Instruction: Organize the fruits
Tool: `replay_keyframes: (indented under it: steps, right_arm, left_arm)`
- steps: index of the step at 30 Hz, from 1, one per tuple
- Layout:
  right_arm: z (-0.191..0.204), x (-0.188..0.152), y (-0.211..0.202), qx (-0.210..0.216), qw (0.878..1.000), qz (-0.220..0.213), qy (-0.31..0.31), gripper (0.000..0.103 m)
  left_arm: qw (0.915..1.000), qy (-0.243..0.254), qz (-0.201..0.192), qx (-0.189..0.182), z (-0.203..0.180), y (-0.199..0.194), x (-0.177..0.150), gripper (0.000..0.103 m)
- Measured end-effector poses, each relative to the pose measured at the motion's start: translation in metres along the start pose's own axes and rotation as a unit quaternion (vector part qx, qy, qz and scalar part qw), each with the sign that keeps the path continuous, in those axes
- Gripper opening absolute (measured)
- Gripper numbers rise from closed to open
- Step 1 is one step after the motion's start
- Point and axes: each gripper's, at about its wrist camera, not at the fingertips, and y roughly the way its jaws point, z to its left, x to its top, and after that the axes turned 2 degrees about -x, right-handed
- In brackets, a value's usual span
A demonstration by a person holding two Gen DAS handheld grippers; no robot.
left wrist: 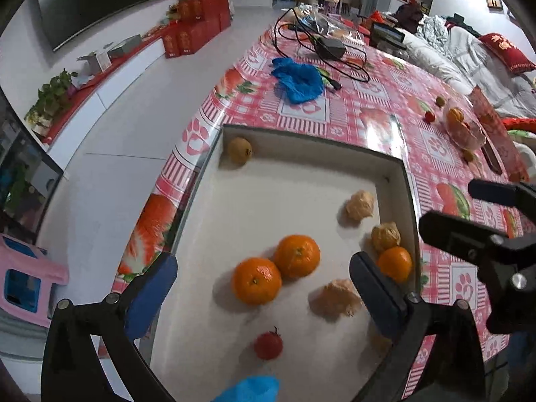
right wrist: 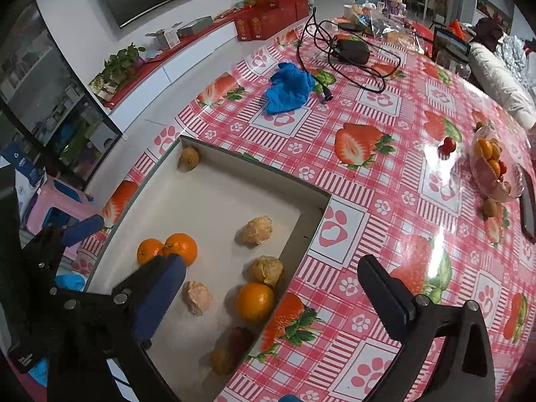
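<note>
A shallow white box point(left wrist: 301, 144) point(right wrist: 254, 167) lies at the table's near-left edge. In it are three oranges point(left wrist: 257, 284) point(right wrist: 255, 302), several papery husked fruits point(left wrist: 359, 205) point(right wrist: 257, 230), a small red fruit point(left wrist: 268, 345) and a brownish fruit point(left wrist: 240, 151) point(right wrist: 188, 158) in the far corner. My left gripper point(left wrist: 263, 288) is open and empty, low over the two touching oranges. My right gripper point(right wrist: 271, 284) is open and empty above the box's right wall; it also shows in the left wrist view point(left wrist: 469, 221). A glass bowl point(right wrist: 512, 184) point(left wrist: 475, 137) of fruit stands far right.
A blue crumpled bag point(left wrist: 298, 78) point(right wrist: 289, 90) and a black power adapter with cables point(right wrist: 351, 50) lie on the strawberry tablecloth point(right wrist: 368, 184). Loose small fruits point(right wrist: 447, 144) sit near the bowl. A dark phone-like slab point(right wrist: 529, 207) is at the far right. The floor drops off left.
</note>
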Motion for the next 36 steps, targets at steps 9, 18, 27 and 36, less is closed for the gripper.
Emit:
replay_keyframes:
  steps: [9, 18, 27, 36]
  right_arm:
    - [0.007, -0.003, -0.003, -0.012, 1.000, 0.003, -0.016, 0.103]
    - [0.016, -0.008, -0.001, -0.036, 0.998, 0.009, -0.041, 0.103]
    - [0.018, -0.011, 0.006, -0.047, 0.997, 0.019, -0.053, 0.103]
    - [0.018, -0.012, 0.008, -0.048, 0.997, 0.022, -0.054, 0.103]
  left_arm:
    - [0.9992, 0.035, -0.004, 0.017, -0.016, -0.009, -0.008, 0.103]
    - [0.9984, 0.054, 0.001, 0.018, -0.024, -0.011, -0.014, 0.103]
    - [0.9979, 0.061, 0.007, 0.018, -0.026, -0.010, -0.019, 0.103]
    - [0.9975, 0.069, 0.010, 0.014, -0.029, -0.009, -0.021, 0.103]
